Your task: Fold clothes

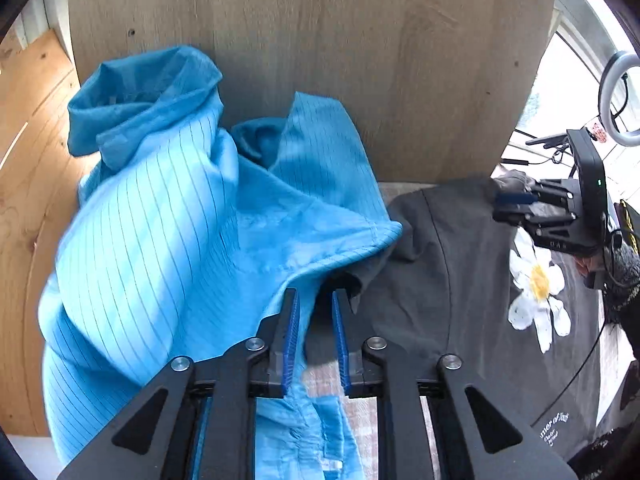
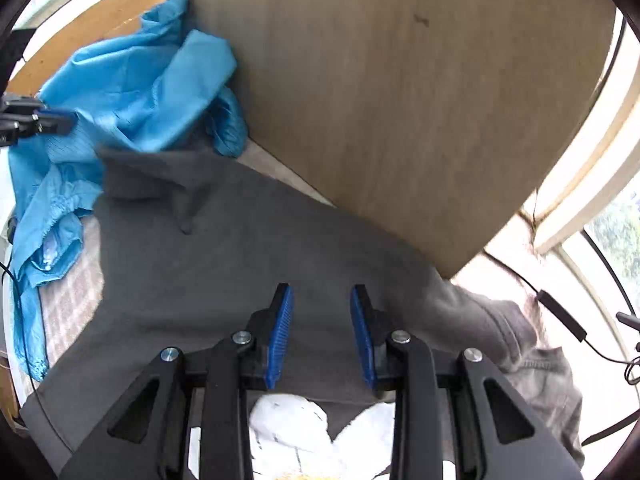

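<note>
The dark grey cotton T-shirt with a white daisy print [image 1: 460,280] lies spread over the checked cover of the bed-like surface [image 1: 362,412], right against the foot of the upright wooden board [image 1: 320,60]. Its long axis seems to run from the board edge back toward the person. The crumpled sky-blue pinstriped garment [image 1: 180,220] is heaped on the left side, its hem overlapping the grey shirt's left edge. The left gripper [image 1: 316,328] sits exactly at that overlap, so it is the nearer hand to the shirt's left edge. Its blue ribbed pads stand slightly parted, with blue hem and a dark fold between them, but whether they are pressing on either I cannot tell. The right gripper [image 2: 322,332] hovers over the shirt's upper body, just beyond the daisy [image 2: 292,428] and near the board edge. Its jaws are moderately spread with only flat grey cloth beneath, and it appears to hold nothing. The coming grasp likely depends on separating grey cloth from blue.
</note>
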